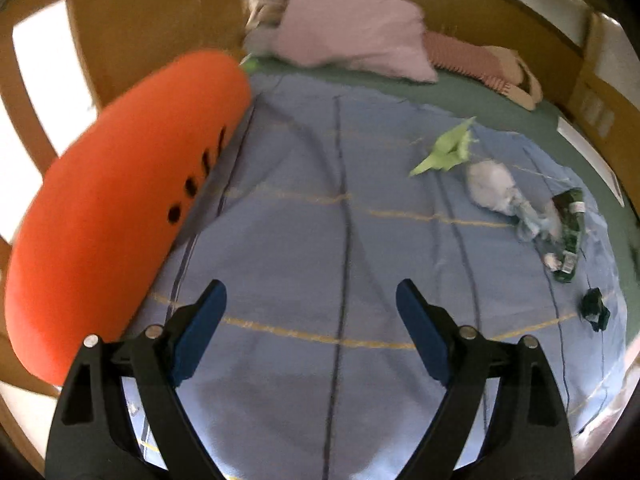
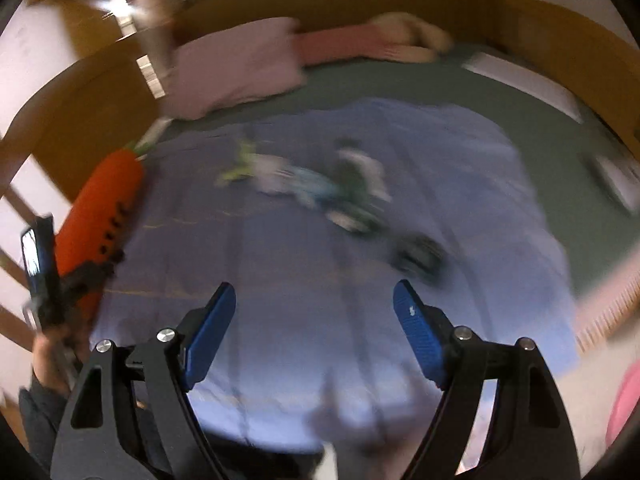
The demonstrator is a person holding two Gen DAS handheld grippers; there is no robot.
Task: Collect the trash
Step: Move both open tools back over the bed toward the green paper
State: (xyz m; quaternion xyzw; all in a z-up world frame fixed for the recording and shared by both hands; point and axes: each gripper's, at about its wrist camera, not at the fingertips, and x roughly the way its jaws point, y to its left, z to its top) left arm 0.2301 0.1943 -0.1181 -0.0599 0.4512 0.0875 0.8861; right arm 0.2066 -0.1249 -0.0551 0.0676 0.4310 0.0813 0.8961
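The left tongs point(image 1: 311, 304) have black plastic arms shaped like broad wedges, each pierced by a triangular cut-out, and each arm carries two round silver screws near its upper joints. Their fingers point(image 1: 200, 332) are faced with flat dark-blue pads. The right tongs point(image 2: 314, 306) are built the same way: black arms, triangular openings, silver screws, and blue pads point(image 2: 418, 330) with a fine ribbed texture and a small pale mark. At the lower left edge of the right wrist view a dark sleeve point(image 2: 36, 412) and a blurred patch of skin show.
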